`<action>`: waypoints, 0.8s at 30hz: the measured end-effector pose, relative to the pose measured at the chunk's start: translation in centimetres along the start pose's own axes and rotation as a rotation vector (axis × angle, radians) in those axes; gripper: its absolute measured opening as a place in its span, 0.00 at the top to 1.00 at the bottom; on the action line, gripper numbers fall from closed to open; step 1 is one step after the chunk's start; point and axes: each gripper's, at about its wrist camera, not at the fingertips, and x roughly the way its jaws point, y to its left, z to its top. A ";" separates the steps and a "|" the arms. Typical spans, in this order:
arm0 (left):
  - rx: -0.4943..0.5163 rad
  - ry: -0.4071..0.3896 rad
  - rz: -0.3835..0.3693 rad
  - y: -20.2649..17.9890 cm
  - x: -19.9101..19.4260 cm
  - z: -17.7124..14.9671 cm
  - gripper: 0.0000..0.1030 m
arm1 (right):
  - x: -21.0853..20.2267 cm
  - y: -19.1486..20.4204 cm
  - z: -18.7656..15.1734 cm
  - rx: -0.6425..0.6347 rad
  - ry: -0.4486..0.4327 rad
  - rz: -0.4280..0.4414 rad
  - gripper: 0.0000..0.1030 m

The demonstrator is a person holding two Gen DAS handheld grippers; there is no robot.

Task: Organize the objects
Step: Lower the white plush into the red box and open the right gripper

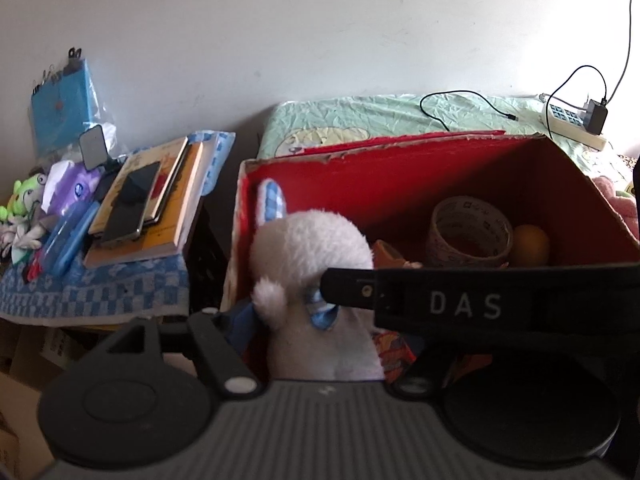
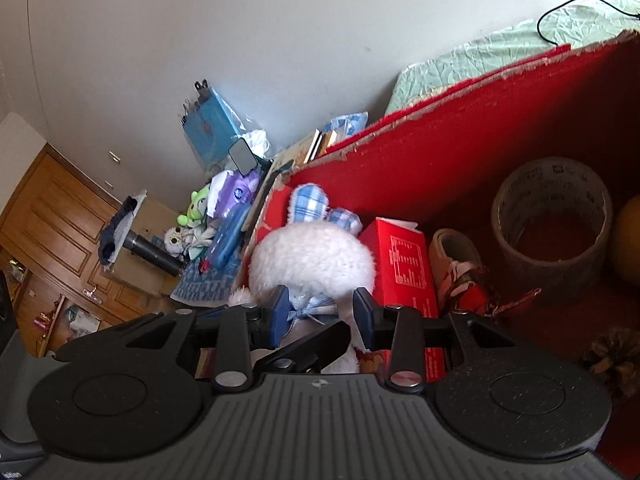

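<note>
Your right gripper has its fingers apart on either side of the white plush rabbit, which sits in the red box beside the tape roll. Your left gripper's finger spacing can't be told.

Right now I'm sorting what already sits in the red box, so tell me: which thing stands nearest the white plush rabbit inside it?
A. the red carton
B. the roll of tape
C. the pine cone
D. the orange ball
A: in the right wrist view the red carton stands right beside the white plush rabbit, while the roll of tape sits farther along the red box.
</note>
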 end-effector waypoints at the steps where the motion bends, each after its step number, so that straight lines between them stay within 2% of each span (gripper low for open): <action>1: 0.001 -0.003 0.000 0.0 -0.1 -0.1 0.27 | -0.2 -0.1 0.0 0.005 -0.003 0.000 0.61; 10: -0.009 0.045 0.035 -0.4 -0.2 0.6 0.25 | -2.2 -0.4 0.1 0.010 -0.049 -0.038 0.61; 14: -0.027 0.061 0.053 -0.6 -0.4 1.4 0.21 | -4.5 -0.4 0.1 -0.016 -0.098 -0.105 0.60; 19: -0.015 0.059 0.077 -1.9 -0.7 1.9 0.17 | -6.9 -0.7 -0.1 -0.033 -0.156 -0.181 0.50; 24: -0.007 0.040 0.090 -3.7 -1.6 2.3 0.17 | -9.3 -1.6 -0.3 -0.010 -0.205 -0.181 0.50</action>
